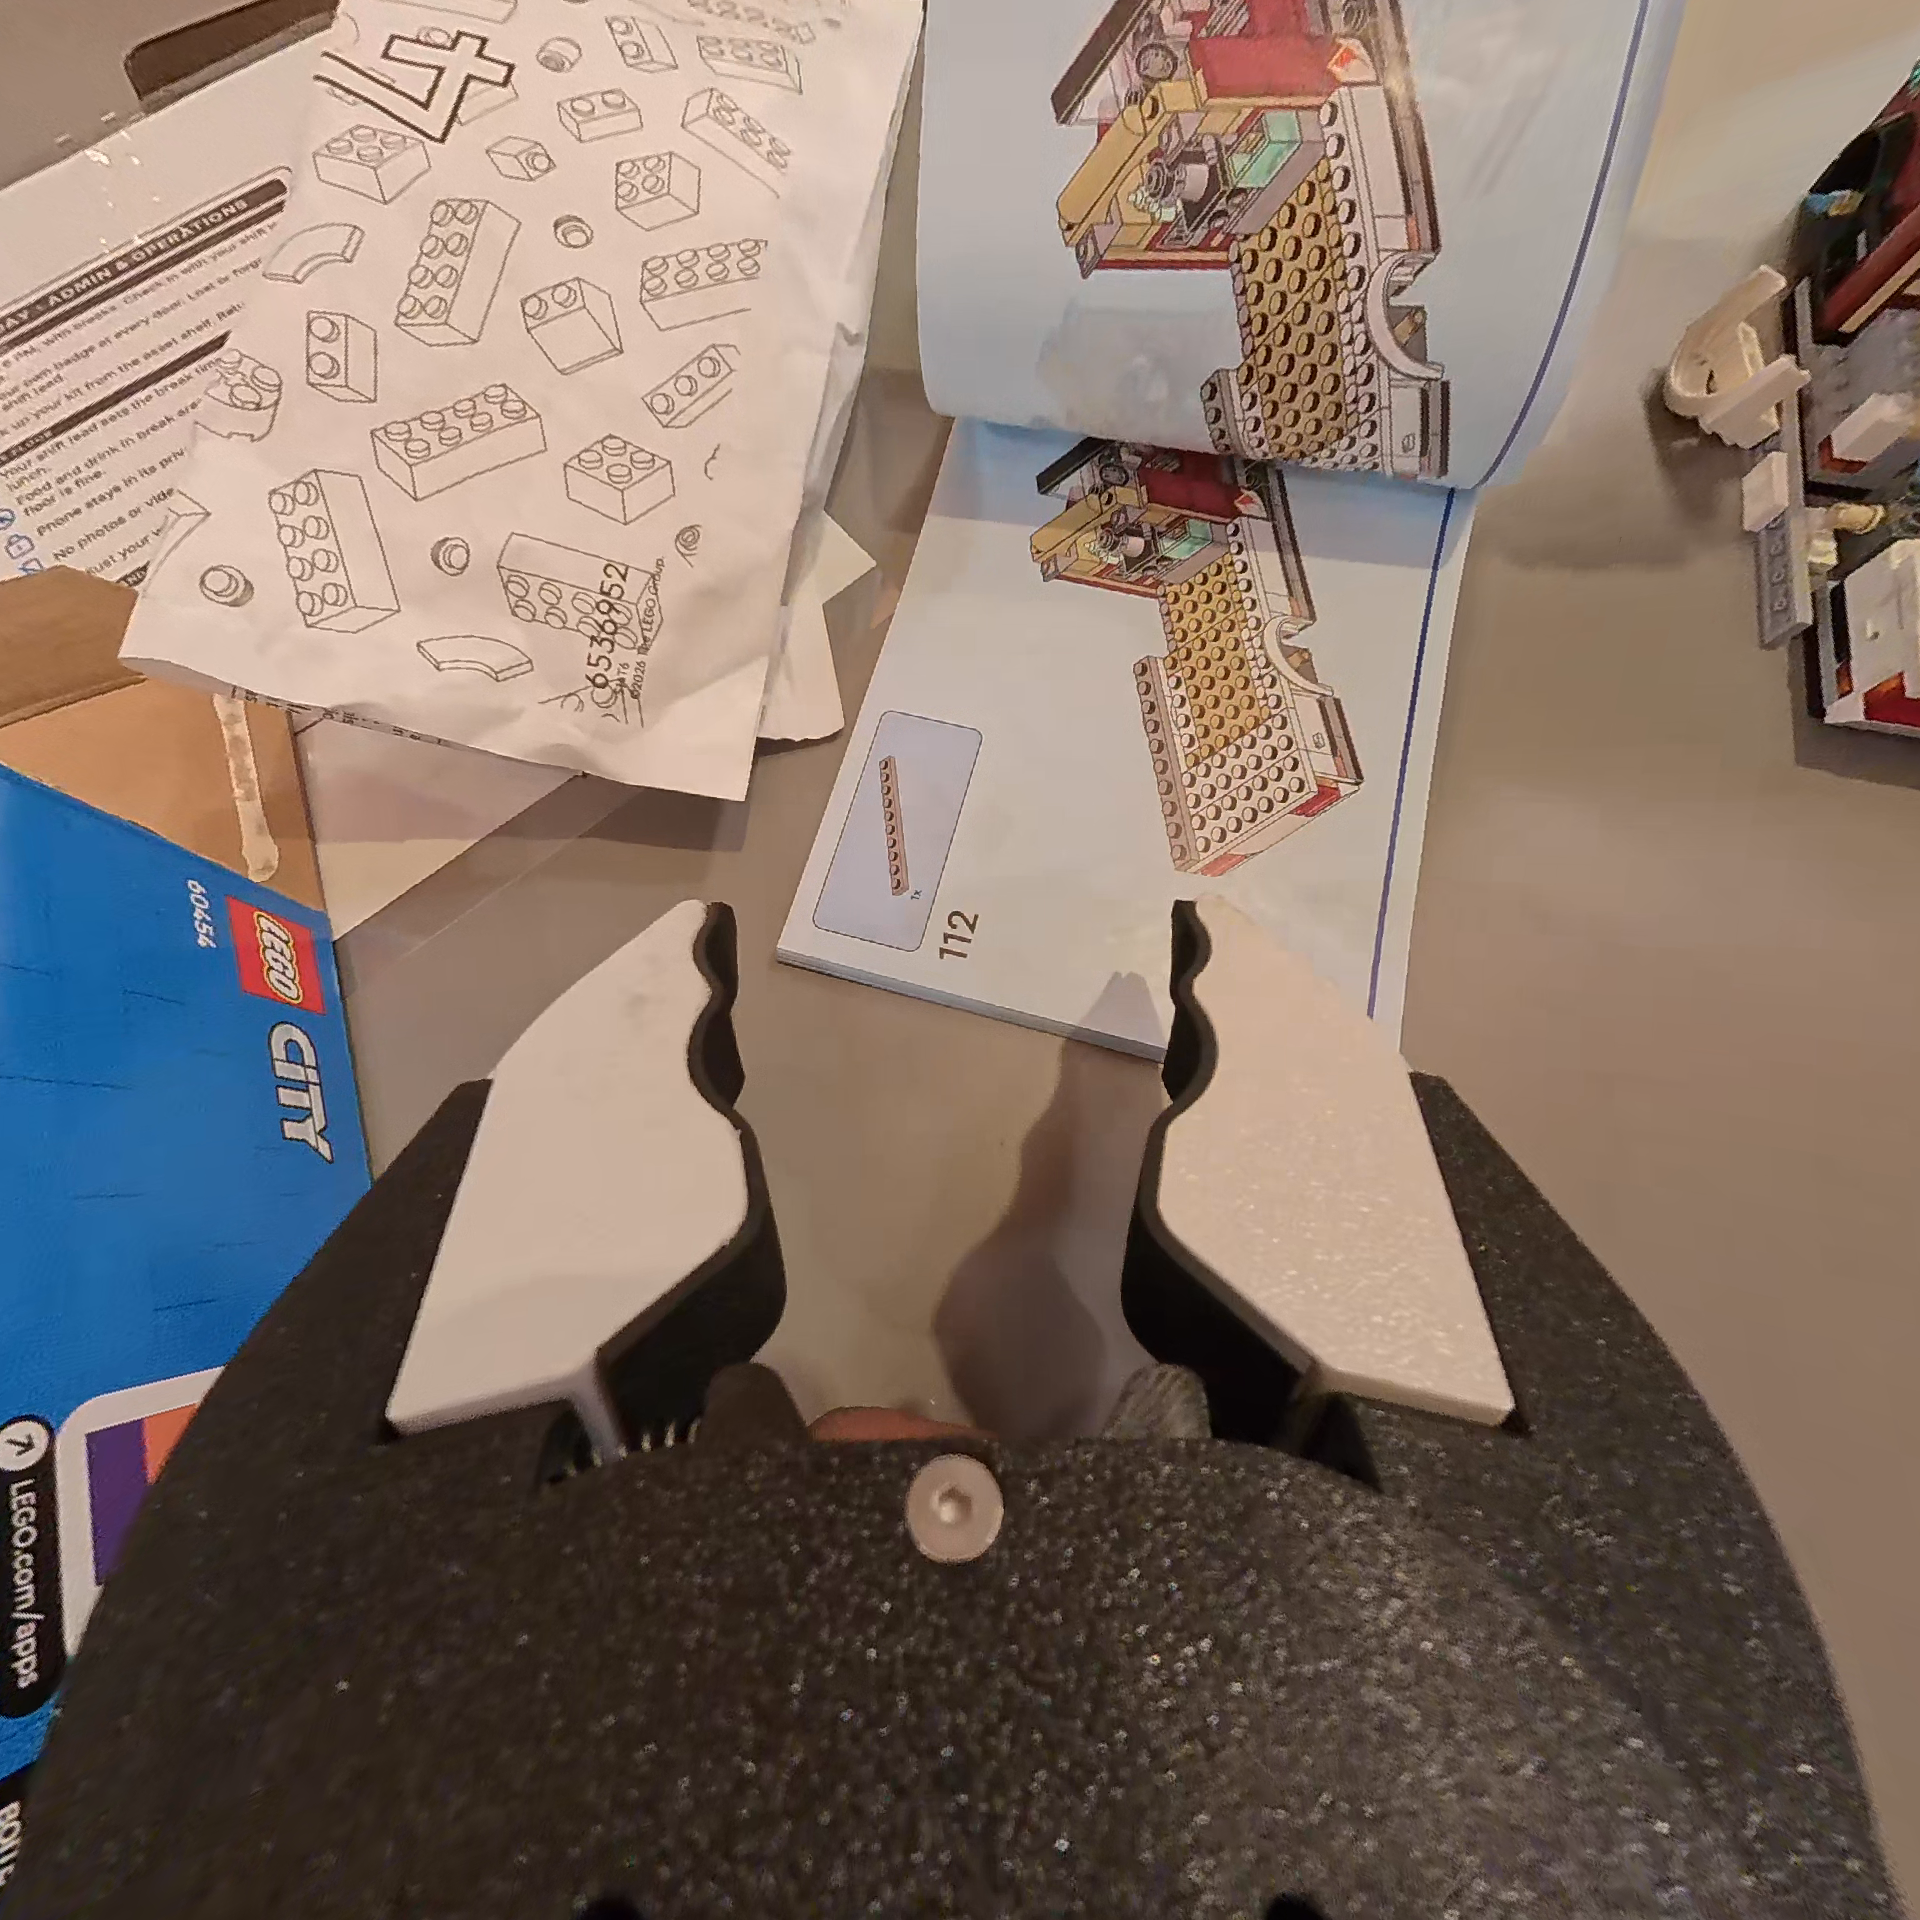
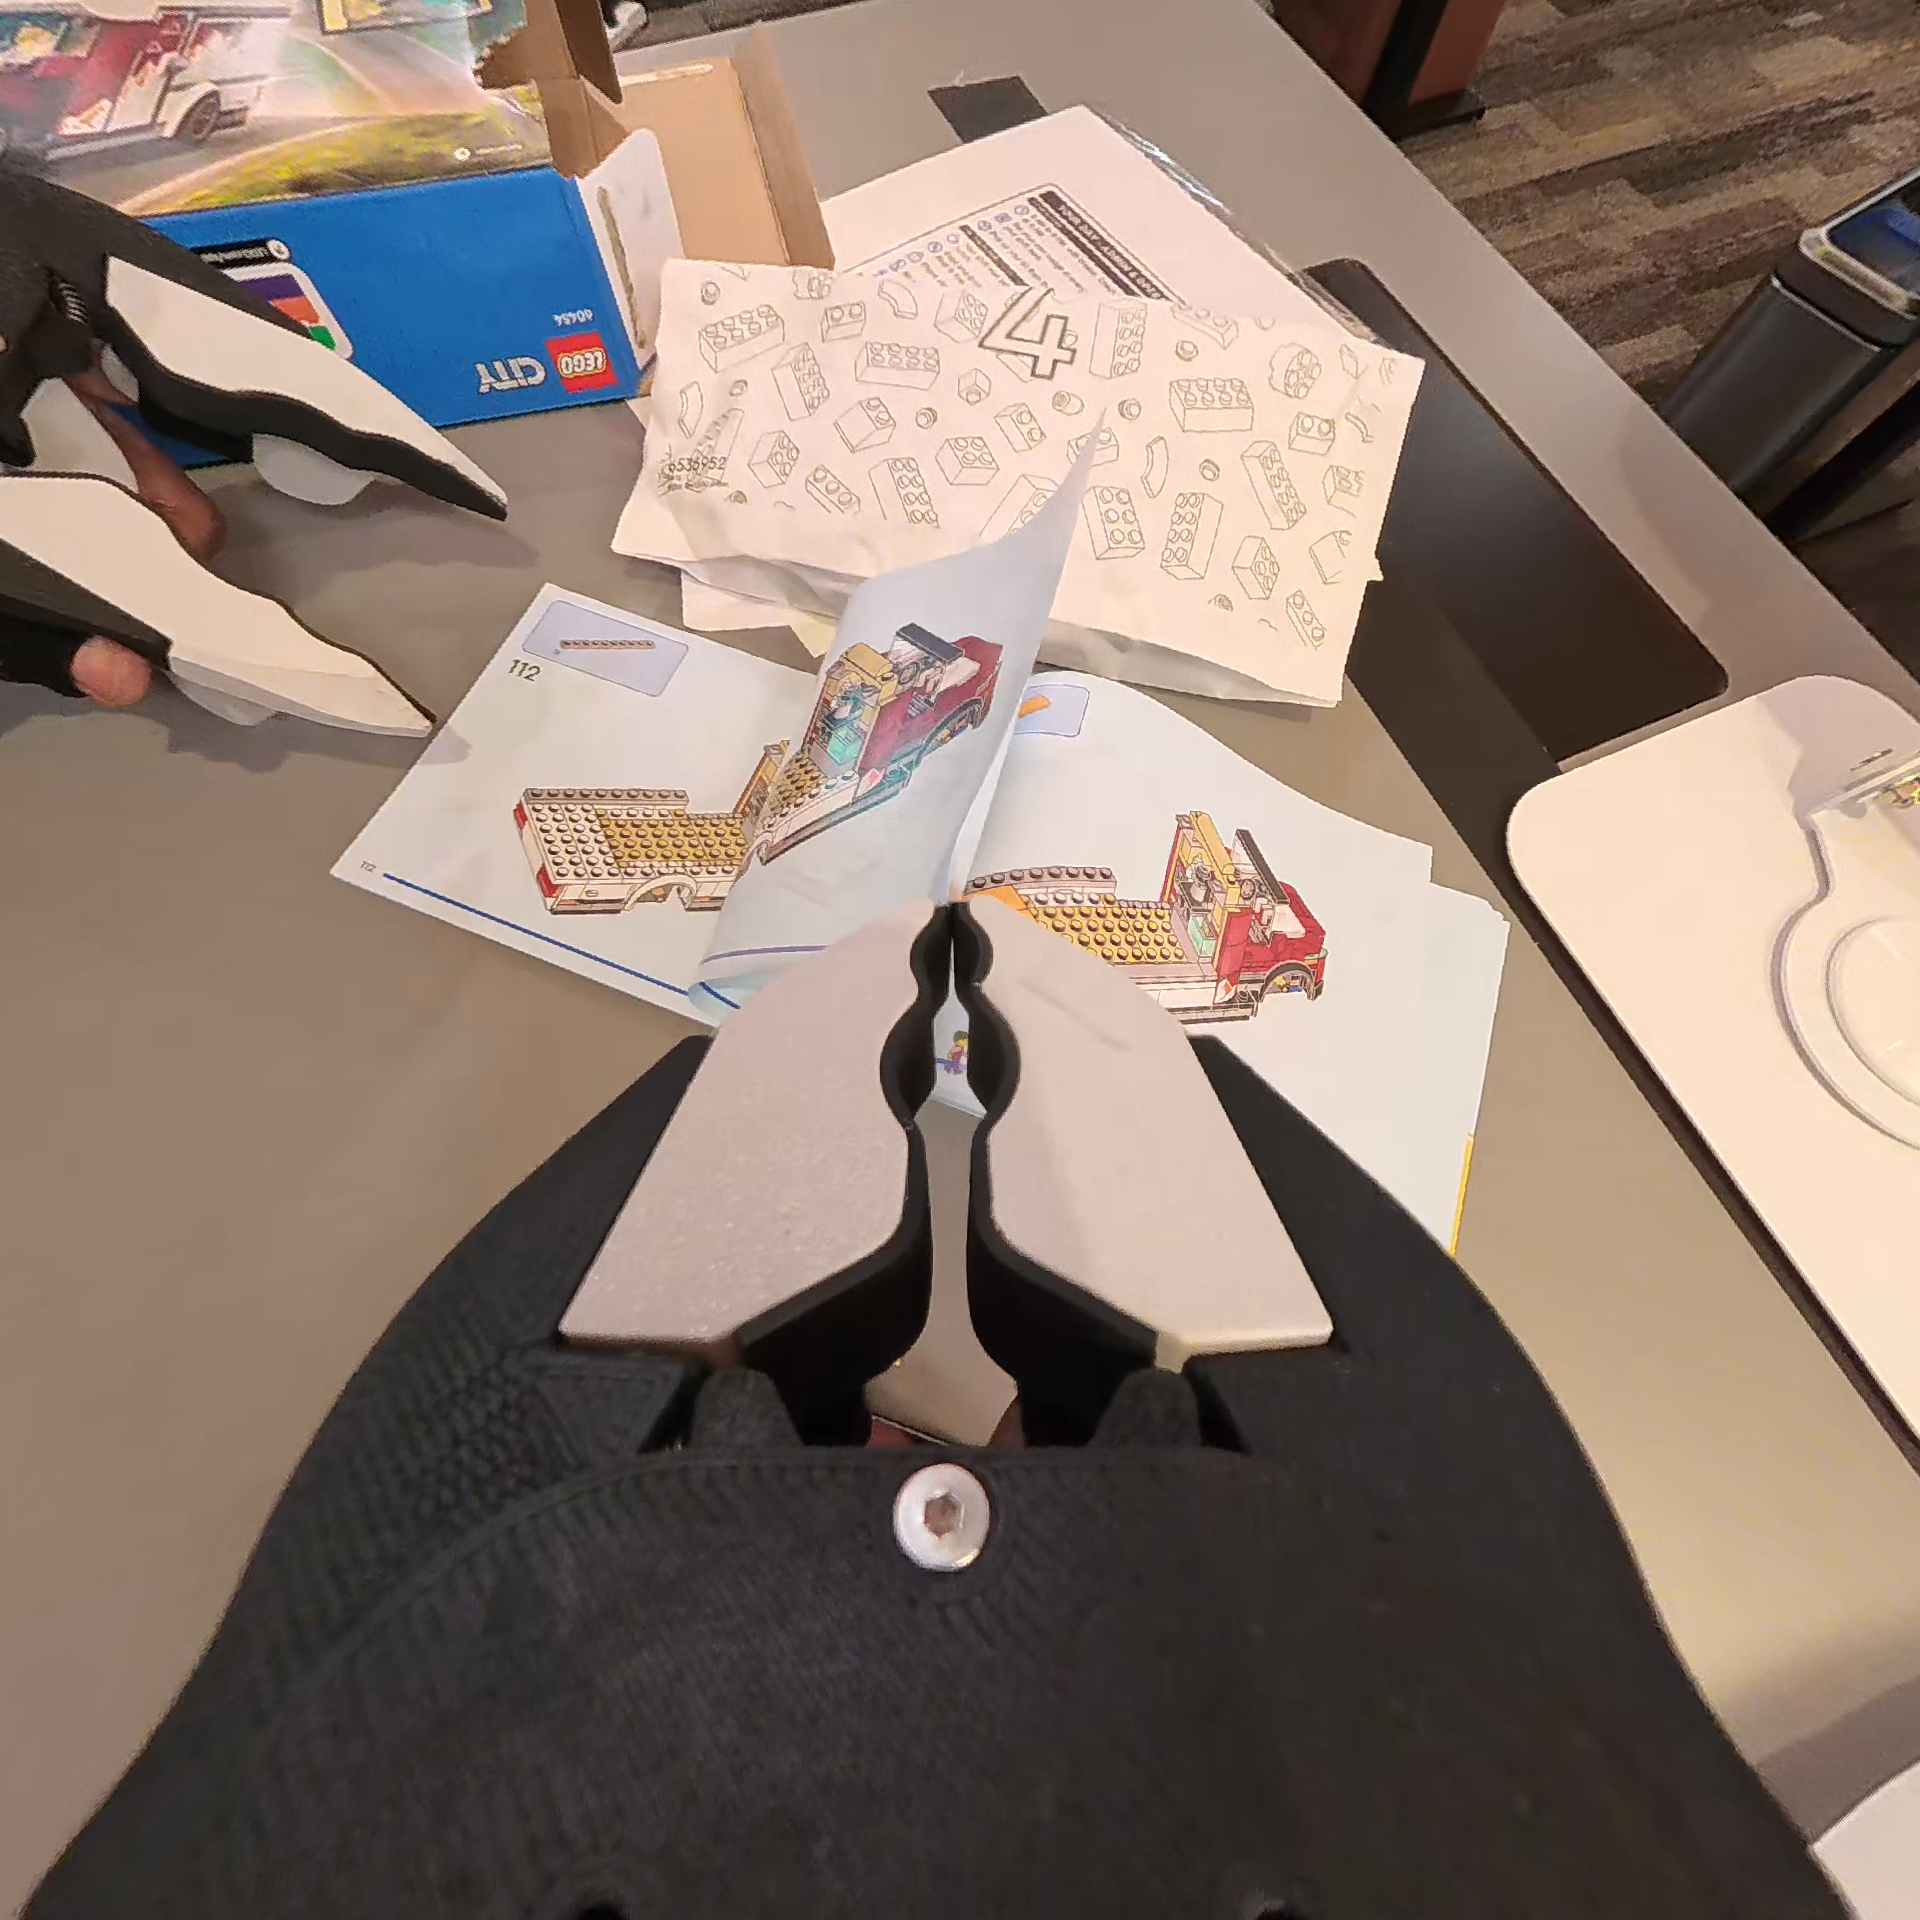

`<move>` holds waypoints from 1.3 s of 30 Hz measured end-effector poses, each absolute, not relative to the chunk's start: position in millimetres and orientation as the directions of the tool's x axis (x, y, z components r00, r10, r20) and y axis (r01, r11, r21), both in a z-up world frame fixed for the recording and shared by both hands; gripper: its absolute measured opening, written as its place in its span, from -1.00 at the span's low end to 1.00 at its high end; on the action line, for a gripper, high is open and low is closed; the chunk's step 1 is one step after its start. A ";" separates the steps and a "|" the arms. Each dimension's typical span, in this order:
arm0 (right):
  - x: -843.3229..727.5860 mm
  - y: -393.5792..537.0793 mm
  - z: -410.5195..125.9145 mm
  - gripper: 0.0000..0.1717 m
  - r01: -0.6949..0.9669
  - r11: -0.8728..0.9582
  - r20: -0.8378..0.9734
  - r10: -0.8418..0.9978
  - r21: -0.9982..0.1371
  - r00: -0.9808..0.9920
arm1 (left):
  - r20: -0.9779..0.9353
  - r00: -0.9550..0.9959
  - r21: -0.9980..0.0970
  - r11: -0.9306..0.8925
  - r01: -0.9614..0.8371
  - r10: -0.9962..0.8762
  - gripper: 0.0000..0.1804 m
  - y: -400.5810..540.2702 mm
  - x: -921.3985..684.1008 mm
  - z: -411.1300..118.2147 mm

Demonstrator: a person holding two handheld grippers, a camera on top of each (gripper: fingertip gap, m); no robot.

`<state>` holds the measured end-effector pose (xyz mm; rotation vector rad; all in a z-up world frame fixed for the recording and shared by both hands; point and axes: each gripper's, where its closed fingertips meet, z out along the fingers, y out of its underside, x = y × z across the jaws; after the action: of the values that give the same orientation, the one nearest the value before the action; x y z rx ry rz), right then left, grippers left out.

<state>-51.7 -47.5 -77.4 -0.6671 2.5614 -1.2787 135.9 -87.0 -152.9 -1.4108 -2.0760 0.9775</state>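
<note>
**Gripper pinches a booklet page over a cluttered grey table**

Midway across the grey table (image 2: 208, 1039), an open instruction booklet (image 2: 1299, 1039) lies flat, its pale blue pages printed with coloured drawings of a red, yellow and tan brick-built truck. One page (image 2: 914, 727) stands curled upward from the spread, its lower edge caught between the tips of the right gripper (image 2: 951, 920), whose jaws are closed on the paper. The left gripper (image 1: 951, 925) hangs with its jaws wide apart and nothing between them, just above the booklet's near corner, one fingertip (image 1: 1205, 935) over the page and the other over bare table. Beyond the booklet sits a crumpled white paper bag (image 2: 1039, 436) patterned with line drawings of bricks, lying on a printed sheet. A blue cardboard box (image 2: 436, 301) bearing a toy maker's logo rests at the far left, flaps open. A partly built brick model (image 1: 1849, 436) sits off to the right in the left wrist view. A white tray (image 2: 1662, 883) occupies the table's right edge.
</note>
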 end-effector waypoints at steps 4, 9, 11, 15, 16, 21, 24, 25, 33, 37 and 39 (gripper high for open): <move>-52.7 -47.6 -77.8 -1.00 -0.302 0.524 0.018 -0.479 -0.796 -0.878 | -0.030 -0.380 -0.759 0.226 0.610 0.924 -0.11 -87.3 135.8 -152.7; -57.2 -47.6 -74.6 -1.00 -0.298 0.519 0.022 -0.472 -0.801 -0.881 | -0.033 -0.382 -0.760 0.225 0.610 0.924 -0.11 -87.6 135.6 -152.6; -61.6 -47.5 -73.1 -1.00 -0.293 0.518 0.024 -0.464 -0.803 -0.886 | -0.034 -0.383 -0.761 0.224 0.609 0.923 -0.11 -88.0 135.4 -152.7; -74.0 -47.6 -71.8 -1.00 -0.282 0.521 0.028 -0.441 -0.806 -0.897 | -0.038 -0.382 -0.758 0.223 0.613 0.923 -0.11 -88.0 134.5 -154.3; -76.9 -47.7 -72.1 -1.00 -0.278 0.522 0.027 -0.437 -0.806 -0.899 | -0.039 -0.381 -0.757 0.222 0.615 0.924 -0.11 -87.8 134.1 -154.9; -91.9 -48.6 -74.3 -1.00 -0.265 0.530 0.027 -0.414 -0.805 -0.910 | -0.052 -0.382 -0.760 0.212 0.614 0.923 -0.11 -89.0 132.6 -154.8; -100.0 -49.0 -73.9 -1.00 -0.253 0.529 0.023 -0.403 -0.810 -0.915 | -0.054 -0.389 -0.761 0.214 0.612 0.920 -0.11 -90.4 132.7 -155.2; -102.7 -49.0 -73.4 -1.00 -0.248 0.528 0.022 -0.398 -0.812 -0.917 | -0.054 -0.391 -0.762 0.215 0.611 0.919 -0.11 -90.9 132.6 -155.6; -117.2 -48.5 -73.5 -1.00 -0.228 0.531 0.013 -0.377 -0.816 -0.926 | -0.058 -0.401 -0.762 0.219 0.610 0.914 -0.11 -93.5 131.1 -158.8; -121.9 -48.4 -73.8 -1.00 -0.218 0.533 0.007 -0.369 -0.818 -0.929 | -0.061 -0.407 -0.762 0.221 0.609 0.911 -0.11 -95.0 130.4 -160.2; -123.1 -48.3 -74.0 -1.00 -0.215 0.533 0.005 -0.368 -0.818 -0.930 | -0.063 -0.410 -0.763 0.221 0.607 0.910 -0.11 -95.7 130.3 -160.4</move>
<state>-123.1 -48.3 -74.0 -0.4988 2.6007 -1.3523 130.3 -95.7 -160.4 -1.4021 -2.1027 1.0298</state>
